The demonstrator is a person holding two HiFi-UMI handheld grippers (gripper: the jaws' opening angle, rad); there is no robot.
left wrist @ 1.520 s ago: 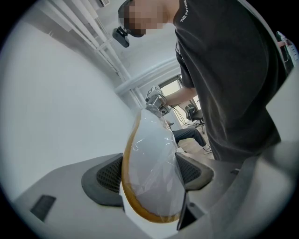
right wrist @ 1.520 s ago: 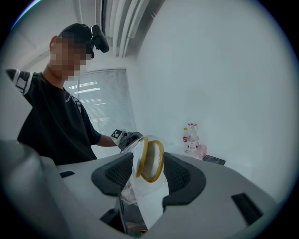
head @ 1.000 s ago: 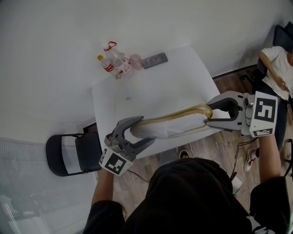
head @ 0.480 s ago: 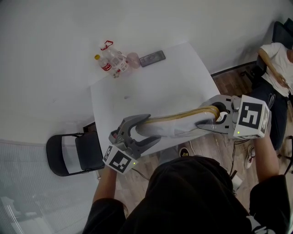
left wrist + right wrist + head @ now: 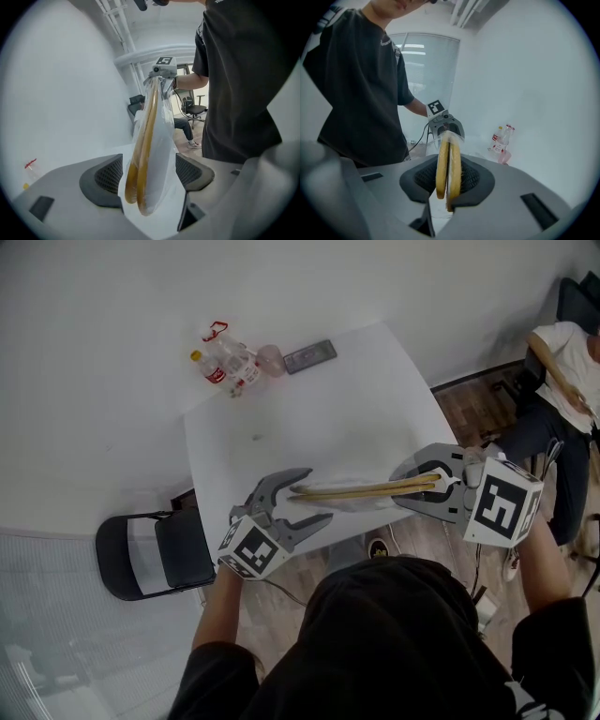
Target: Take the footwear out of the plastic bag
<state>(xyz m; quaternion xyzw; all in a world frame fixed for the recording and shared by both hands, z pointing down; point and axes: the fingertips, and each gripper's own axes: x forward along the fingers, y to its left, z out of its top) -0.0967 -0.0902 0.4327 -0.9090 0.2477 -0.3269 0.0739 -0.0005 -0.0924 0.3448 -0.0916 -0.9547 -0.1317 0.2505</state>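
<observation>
The footwear (image 5: 361,489), a flat pair with yellow soles laid together, hangs in the air on edge just above the near edge of the white bench (image 5: 309,418), stretched between both tongs. A thin plastic bag (image 5: 356,506) is wrapped loosely round it and sags below its middle.

The right tongs (image 5: 401,489) have just been closing and now clamp narrowly on one end of the soles, the pads pressing from both sides. The left tongs (image 5: 317,495) stand wide, with the other bagged end between the jaws: the soles lie close to one pad, and only slack plastic fills the gap to the other.

Several bottles (image 5: 225,367) stand at the far left corner of the bench, and a dark flat device (image 5: 310,355) lies beside them along the far edge. A black chair (image 5: 155,559) stands on the floor off the left edge.
</observation>
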